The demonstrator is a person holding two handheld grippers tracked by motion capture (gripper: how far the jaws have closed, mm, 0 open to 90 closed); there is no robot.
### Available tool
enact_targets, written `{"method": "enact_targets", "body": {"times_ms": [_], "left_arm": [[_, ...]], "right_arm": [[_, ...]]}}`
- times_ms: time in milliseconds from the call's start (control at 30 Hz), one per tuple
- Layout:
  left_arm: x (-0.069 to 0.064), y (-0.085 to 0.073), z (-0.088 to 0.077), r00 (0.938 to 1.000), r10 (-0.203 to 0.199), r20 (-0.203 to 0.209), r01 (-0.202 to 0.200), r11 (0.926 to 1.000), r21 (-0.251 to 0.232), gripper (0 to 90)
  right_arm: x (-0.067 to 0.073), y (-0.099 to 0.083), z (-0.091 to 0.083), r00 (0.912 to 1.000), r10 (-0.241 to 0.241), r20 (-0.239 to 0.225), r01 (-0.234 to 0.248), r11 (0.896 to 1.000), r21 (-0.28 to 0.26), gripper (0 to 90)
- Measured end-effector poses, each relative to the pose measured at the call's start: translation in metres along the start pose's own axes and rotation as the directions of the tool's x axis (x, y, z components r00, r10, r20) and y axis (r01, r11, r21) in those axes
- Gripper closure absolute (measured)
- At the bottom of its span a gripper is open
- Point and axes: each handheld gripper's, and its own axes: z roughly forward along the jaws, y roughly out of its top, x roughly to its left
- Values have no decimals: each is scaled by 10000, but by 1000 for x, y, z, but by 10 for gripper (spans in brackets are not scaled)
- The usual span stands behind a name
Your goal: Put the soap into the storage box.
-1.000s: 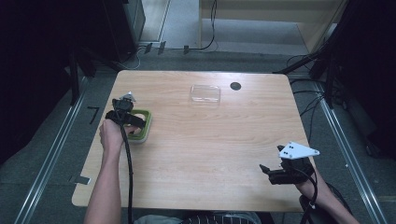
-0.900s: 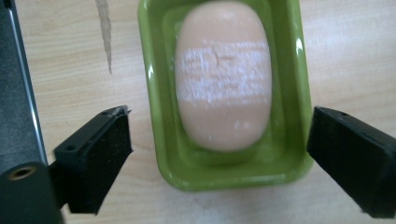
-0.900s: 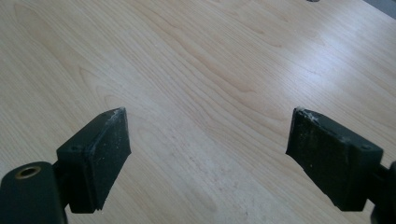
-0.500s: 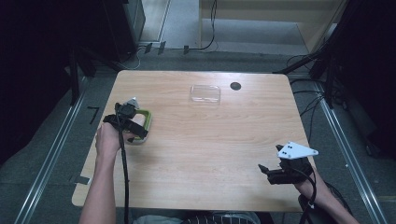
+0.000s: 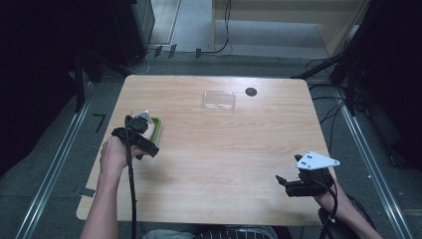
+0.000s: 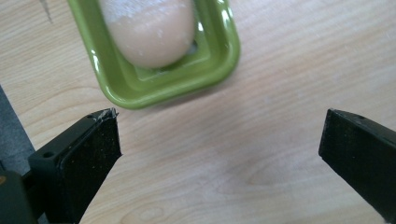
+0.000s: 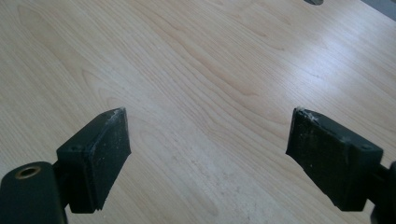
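Nearest, by the table's (image 5: 209, 164) near right corner, the right gripper (image 5: 284, 182) hangs low over bare wood, its jaws spread wide with nothing between them; the grey three-cornered plate sits on top of it. Along the left edge, about midway, the left gripper (image 5: 149, 133) is held by the person's left hand (image 5: 113, 155), jaws also wide apart and empty, poised just beside a green dish (image 6: 140, 88). The dish rests flat on the wood and holds a pale, rounded lump (image 6: 149, 28) in its hollow. Farther off, toward the far edge near its middle, lies a clear plastic lid (image 5: 219, 100), and just beside it to the right a small dark round spot (image 5: 251, 91).
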Motion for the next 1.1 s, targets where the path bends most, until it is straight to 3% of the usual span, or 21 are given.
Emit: {"method": "enact_targets", "body": {"times_ms": [333, 1100], "left_arm": [[-14, -12, -3, 9978, 641, 190, -645, 9976, 252, 0], [-38, -50, 7, 9898, 1331, 505, -1372, 9866, 881, 0]], "right_arm": [[0, 0, 0, 10000, -47, -10, 47, 10000, -4, 134], [0, 0, 0, 10000, -55, 0, 55, 10000, -28, 134]]}}
